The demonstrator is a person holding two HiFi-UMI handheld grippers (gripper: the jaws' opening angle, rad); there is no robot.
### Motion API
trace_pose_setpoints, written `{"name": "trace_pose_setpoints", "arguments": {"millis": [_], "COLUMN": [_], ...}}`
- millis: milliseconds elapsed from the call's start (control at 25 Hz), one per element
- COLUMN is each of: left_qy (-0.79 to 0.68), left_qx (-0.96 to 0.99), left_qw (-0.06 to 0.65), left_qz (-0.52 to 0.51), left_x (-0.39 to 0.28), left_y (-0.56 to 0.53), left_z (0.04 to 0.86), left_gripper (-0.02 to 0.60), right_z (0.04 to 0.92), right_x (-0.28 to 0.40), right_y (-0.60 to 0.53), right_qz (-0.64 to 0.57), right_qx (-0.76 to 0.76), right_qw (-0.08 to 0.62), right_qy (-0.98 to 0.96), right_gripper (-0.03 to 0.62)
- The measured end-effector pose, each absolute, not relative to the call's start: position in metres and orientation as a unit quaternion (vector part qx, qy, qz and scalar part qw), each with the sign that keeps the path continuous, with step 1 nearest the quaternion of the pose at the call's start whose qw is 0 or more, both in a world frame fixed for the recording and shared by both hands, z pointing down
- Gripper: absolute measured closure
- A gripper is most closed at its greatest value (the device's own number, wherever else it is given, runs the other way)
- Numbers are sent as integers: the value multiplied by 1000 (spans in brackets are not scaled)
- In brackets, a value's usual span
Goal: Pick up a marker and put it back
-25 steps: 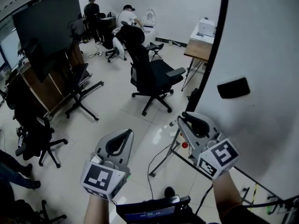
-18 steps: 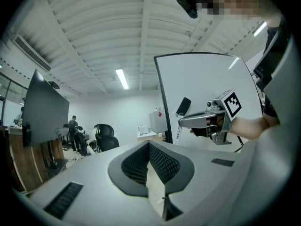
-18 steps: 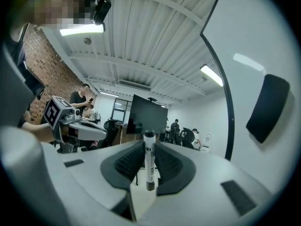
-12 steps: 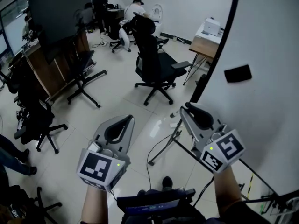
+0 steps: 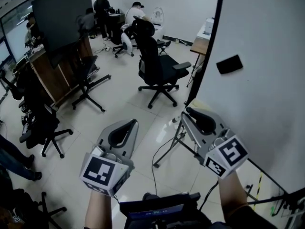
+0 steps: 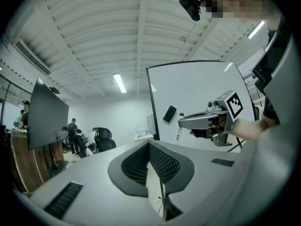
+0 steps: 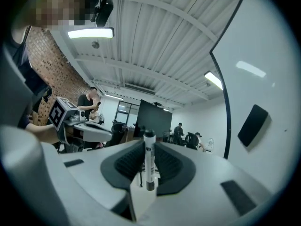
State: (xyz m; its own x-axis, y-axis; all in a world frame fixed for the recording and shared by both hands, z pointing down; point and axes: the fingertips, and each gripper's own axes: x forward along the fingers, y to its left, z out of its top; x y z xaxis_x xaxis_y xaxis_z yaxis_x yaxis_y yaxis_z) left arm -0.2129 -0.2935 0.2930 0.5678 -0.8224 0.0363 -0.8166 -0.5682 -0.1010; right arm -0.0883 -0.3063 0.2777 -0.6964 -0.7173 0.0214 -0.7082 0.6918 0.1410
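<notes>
We hold the marker (image 7: 149, 160) clamped between the pads of our right gripper (image 7: 146, 144). Its long axis stands upright across the jaws, dark-capped end on top. It is up in the air, close beside the whiteboard (image 5: 267, 80) that carries a black eraser (image 5: 229, 64). In the head view the gripper's body hides nearly all of the marker. Our left gripper (image 6: 149, 145) has its jaws together, with nothing between them.
</notes>
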Motion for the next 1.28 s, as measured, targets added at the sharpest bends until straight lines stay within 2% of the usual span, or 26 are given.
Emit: {"name": "trace_pose_setpoints", "arguments": {"millis": [680, 840, 1280], "left_qy": [523, 548, 584], "left_qx": [-848, -832, -806], "left_qw": [35, 27, 9], "left_qz": [-76, -84, -94], "left_x": [-72, -75, -122], "left_y": [-205, -187, -133], "left_z": [300, 304, 319], "left_gripper": [581, 581, 581], "right_z": [299, 305, 315], "right_x": [42, 40, -17], "right_y": [-242, -229, -182], "right_qz": [-30, -18, -7], "right_qx": [299, 271, 212], "right_qw": [14, 11, 12], "right_qy": [-954, -962, -977], "right_gripper": [510, 510, 510]}}
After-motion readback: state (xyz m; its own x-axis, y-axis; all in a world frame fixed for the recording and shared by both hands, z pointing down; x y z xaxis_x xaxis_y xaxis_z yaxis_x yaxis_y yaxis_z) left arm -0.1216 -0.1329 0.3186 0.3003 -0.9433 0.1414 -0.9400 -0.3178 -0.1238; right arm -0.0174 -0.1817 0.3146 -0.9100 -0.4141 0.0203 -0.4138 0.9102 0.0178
